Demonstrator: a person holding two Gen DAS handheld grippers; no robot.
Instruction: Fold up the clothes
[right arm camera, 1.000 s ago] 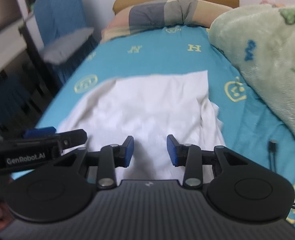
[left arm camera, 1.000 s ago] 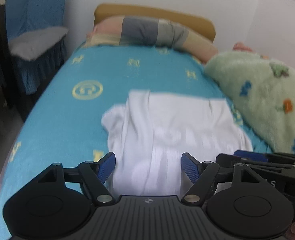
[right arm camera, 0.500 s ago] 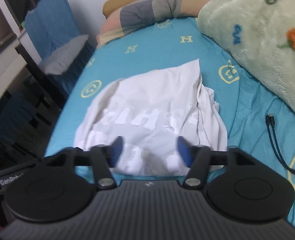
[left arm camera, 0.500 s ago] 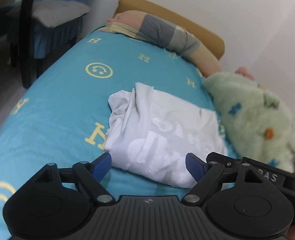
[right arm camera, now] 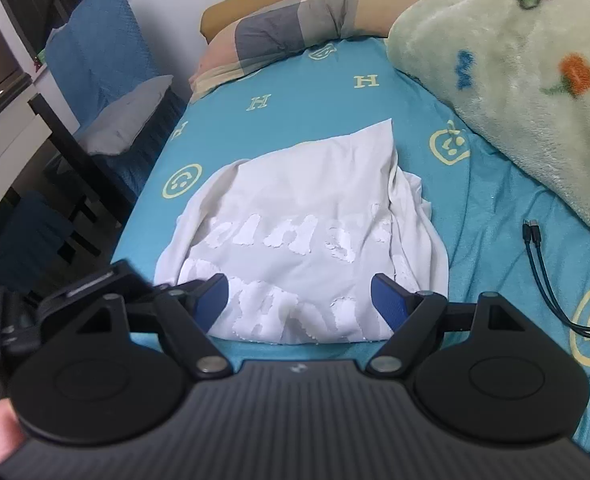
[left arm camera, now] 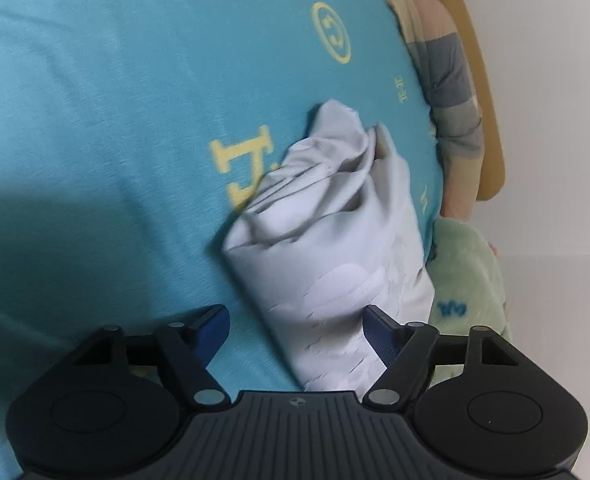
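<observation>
Right wrist view: the white shirt (right arm camera: 303,236), now released onto the blue bedsheet (right arm camera: 475,216) half folded, is framed by the widening right gripper (right arm camera: 299,294), while the rolled left gripper (left arm camera: 295,318) is narrowing, unclamped, at its side edge.

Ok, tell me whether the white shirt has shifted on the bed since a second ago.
Yes. The white shirt lay spread wider; its near edge now lies doubled back, farther from the black cable on the sheet.
</observation>
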